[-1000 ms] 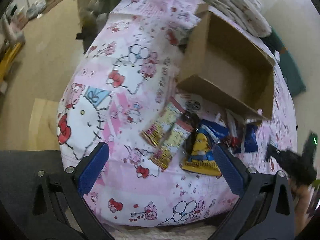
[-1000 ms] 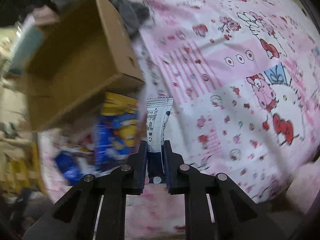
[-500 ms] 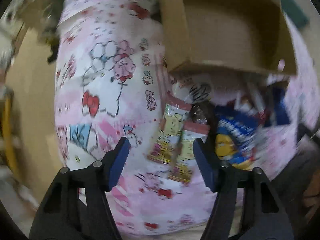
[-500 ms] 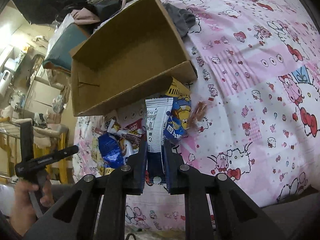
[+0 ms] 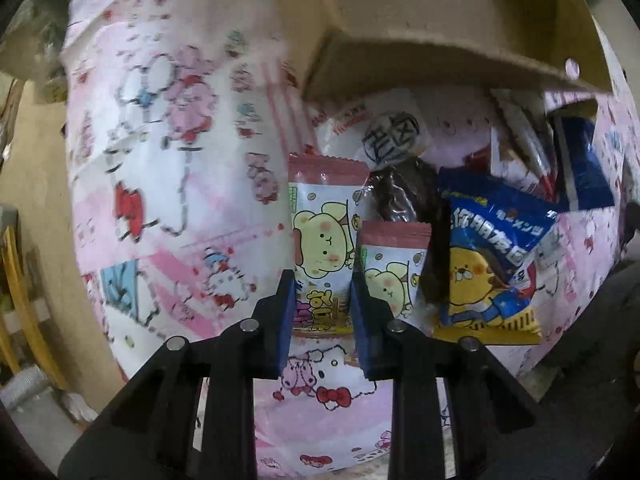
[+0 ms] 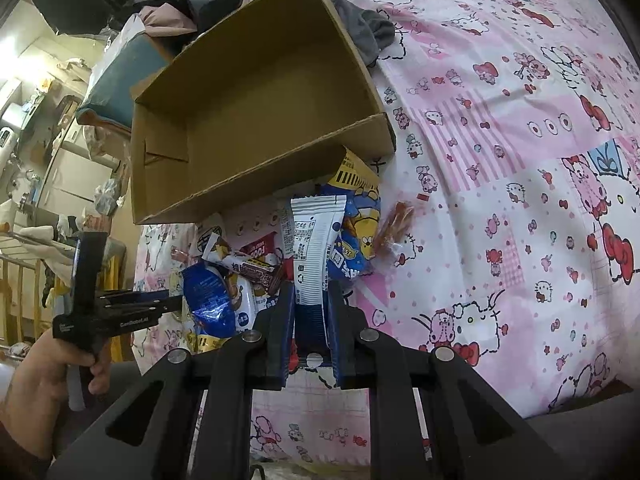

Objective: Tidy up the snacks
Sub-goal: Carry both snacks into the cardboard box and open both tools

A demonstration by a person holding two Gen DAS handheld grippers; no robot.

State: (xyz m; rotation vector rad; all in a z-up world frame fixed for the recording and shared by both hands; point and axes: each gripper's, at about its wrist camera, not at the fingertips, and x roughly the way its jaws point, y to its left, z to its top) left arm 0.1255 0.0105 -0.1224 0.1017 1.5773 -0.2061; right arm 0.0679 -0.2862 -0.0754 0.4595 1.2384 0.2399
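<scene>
The left tool (image 5: 322, 312) has come down over the snack pile since a second ago, and its jaws have just been closing from wide to narrow. Now the lower end of a bear packet (image 5: 320, 236) sits between the blue pads (image 5: 282, 320); the pads are at its edges, but I cannot tell if they press it. A second bear packet (image 5: 390, 264) lies just beside it, partly behind the right pad. The right tool (image 6: 310, 320) is as before, closed tight on a white packet (image 6: 314, 248) with a blue lower end, which stands up from the jaws over the pile.

The packets are glossy film with crimped, saw-tooth ends. The bear ones are flat and long, with a pinkish-brown band on top. Next to them lie a dark brown wrapper (image 5: 404, 196) and a puffy blue bag (image 5: 488, 264) with a yellow animal. The box (image 6: 256, 112) is plain brown cardboard, open, and tilted, its near edge above the pile. The bed sheet (image 6: 500, 152) is soft pink and white cloth with cartoon prints.

The box hides the far snacks; in the left view its top is cut off. The left hand (image 6: 44, 364) shows at the edge of the right view, and the snacks there overlap too much to be told apart.
</scene>
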